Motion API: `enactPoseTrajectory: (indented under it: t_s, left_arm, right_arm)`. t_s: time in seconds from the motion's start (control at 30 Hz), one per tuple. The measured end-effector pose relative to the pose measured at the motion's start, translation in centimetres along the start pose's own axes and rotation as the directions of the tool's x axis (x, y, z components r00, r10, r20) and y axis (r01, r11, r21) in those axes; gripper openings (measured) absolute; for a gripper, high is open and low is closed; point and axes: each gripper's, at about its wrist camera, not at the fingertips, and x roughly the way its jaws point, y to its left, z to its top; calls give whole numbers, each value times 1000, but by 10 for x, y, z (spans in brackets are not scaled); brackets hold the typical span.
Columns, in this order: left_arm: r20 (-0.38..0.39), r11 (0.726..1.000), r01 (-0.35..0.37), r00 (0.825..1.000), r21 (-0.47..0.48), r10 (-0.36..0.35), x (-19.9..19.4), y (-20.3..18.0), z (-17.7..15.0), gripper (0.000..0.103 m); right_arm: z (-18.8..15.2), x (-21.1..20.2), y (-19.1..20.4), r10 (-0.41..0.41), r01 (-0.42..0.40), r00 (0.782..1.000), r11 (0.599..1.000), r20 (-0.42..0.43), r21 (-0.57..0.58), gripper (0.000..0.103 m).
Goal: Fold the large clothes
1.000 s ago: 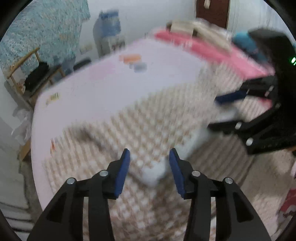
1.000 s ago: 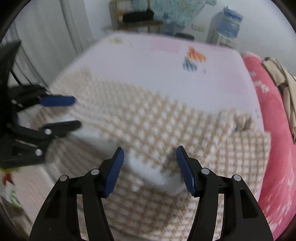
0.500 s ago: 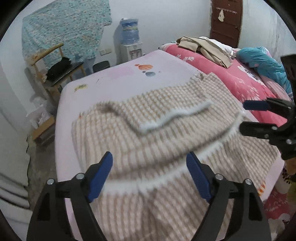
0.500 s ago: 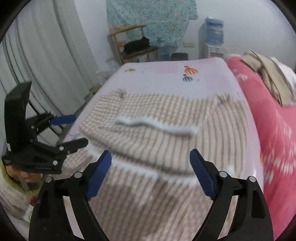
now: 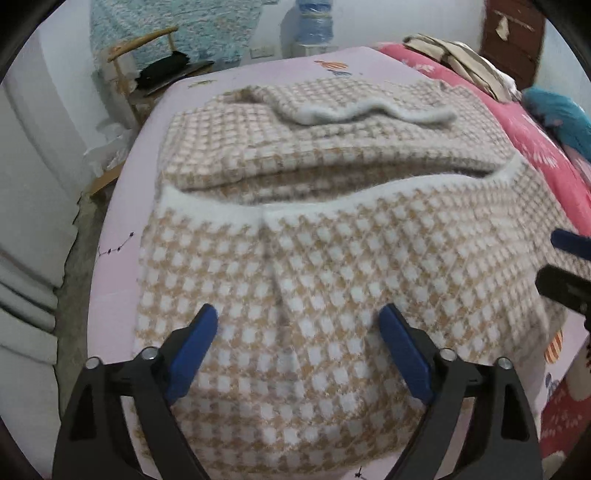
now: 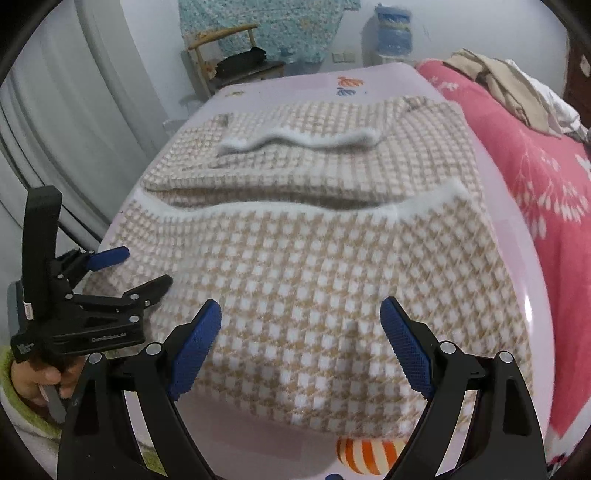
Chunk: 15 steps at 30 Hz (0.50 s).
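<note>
A beige-and-white houndstooth knit garment (image 5: pixel 332 258) lies folded on the pink bed sheet (image 5: pixel 122 221), its near flap folded over with a white fuzzy edge (image 5: pixel 258 212) across the middle. It also shows in the right wrist view (image 6: pixel 317 258). A white-trimmed hem (image 6: pixel 295 142) lies on its far part. My left gripper (image 5: pixel 299 350) is open and empty above the near flap, and also shows in the right wrist view (image 6: pixel 138 269). My right gripper (image 6: pixel 301 343) is open and empty over the near edge, and its fingertips (image 5: pixel 565 240) show at the left view's right edge.
A red floral blanket (image 6: pixel 535 155) with a pile of beige clothes (image 6: pixel 517 92) lies to the right. A wooden chair (image 6: pixel 229 62) and a water dispenser (image 6: pixel 393 33) stand beyond the bed. Curtains (image 6: pixel 74 110) hang at the left. A teal pillow (image 5: pixel 557 118) lies at the right.
Both grippers opened wide, let go of the garment and pulled back toward the near edge. The folded flap now lies flat on the garment.
</note>
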Motion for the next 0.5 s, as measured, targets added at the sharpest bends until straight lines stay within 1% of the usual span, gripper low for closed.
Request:
enactPoseTrajectory:
  t_s: [0.13, 0.33, 0.5]
  left_arm:
    - [-6, 999, 4, 1000, -41, -4, 3, 5, -3, 98]
    - [-1, 999, -2, 1000, -45, 2, 3, 5, -3, 98]
    - [-4, 999, -2, 1000, -51, 2, 4, 5, -3, 98]
  right_arm:
    - [-4, 5, 0, -13, 13, 1000, 1000, -8, 3, 84]
    - [-9, 19, -3, -21, 21, 999, 1000, -44, 12, 84]
    - [-12, 22, -6, -5, 7, 999, 1000, -51, 29, 84]
